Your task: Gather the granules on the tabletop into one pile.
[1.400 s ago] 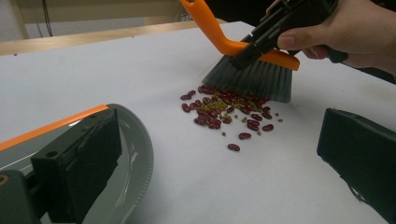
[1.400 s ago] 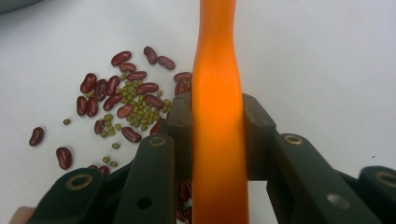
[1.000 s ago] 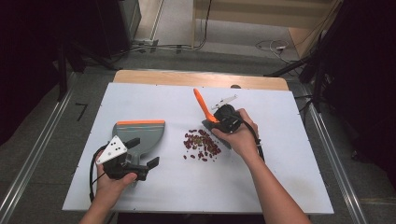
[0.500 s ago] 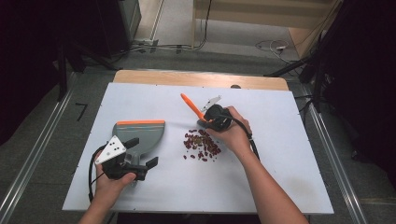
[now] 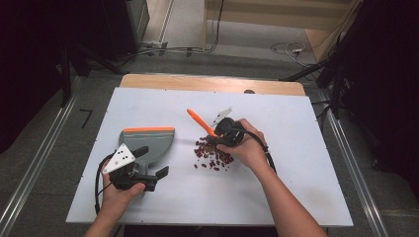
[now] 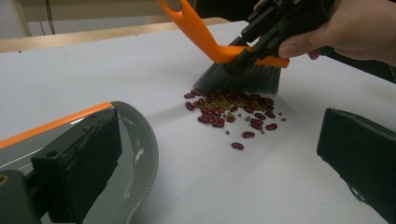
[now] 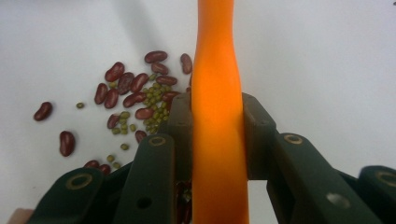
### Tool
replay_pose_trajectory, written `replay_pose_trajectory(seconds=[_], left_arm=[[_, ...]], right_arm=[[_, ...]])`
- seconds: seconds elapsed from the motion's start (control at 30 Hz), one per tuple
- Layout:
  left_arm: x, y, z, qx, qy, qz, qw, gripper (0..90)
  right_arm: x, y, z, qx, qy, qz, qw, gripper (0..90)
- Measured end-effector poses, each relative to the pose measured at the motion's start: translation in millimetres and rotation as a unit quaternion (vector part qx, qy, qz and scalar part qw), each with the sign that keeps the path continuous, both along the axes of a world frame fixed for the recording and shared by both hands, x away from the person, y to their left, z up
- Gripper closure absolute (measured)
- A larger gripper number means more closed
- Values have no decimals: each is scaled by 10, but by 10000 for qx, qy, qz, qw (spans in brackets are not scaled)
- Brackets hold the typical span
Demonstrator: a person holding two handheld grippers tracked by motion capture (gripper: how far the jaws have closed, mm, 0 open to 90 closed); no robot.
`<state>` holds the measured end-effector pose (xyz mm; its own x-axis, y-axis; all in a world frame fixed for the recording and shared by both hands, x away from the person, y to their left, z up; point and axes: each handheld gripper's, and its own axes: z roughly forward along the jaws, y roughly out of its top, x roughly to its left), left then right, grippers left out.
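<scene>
White bench (image 5: 306, 163): light, stiff orange brush (image 6: 219, 49) is pinched mid-handle by right gripper (image 5: 225, 132) jaws; dustpan (image 5: 148, 143) rim sits between left gripper (image 5: 148, 170) jaws, grip unclear; loose beans (image 6: 229, 109), easily scattered.

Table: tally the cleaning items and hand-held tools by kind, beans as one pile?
Brush: 1
Dustpan: 1
Bean pile: 1
Left tool: 1
Right tool: 1
Total: 5
</scene>
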<state>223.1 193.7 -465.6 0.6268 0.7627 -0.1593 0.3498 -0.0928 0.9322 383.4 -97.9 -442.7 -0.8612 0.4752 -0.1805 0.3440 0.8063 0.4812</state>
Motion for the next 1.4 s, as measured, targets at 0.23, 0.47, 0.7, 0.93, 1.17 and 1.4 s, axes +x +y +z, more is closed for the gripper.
replay_pose_trajectory(seconds=[0.23, 0.47, 0.7, 0.93, 1.17, 1.4], left_arm=[[-7, 21, 11, -25, -14, 29, 10000, 2], [-5, 41, 16, -24, -24, 68, 10000, 2], [-1, 84, 9, -48, -2, 117, 9999, 2], [-2, 90, 10, -78, -8, 121, 9999, 2], [-4, 66, 12, -28, -10, 91, 10000, 2], [-6, 52, 9, -22, -9, 75, 10000, 2]], right_arm=[[68, -83, 66, 202, -1, -53, 9998, 689], [201, -2, 82, 243, -273, 19, 9993, 689], [289, 166, 33, 108, -436, 165, 9989, 689], [221, 276, -28, -41, -368, 489, 9981, 690], [61, 307, -22, -192, -353, 795, 9960, 690], [-47, 245, 51, -141, -369, 882, 9953, 689]])
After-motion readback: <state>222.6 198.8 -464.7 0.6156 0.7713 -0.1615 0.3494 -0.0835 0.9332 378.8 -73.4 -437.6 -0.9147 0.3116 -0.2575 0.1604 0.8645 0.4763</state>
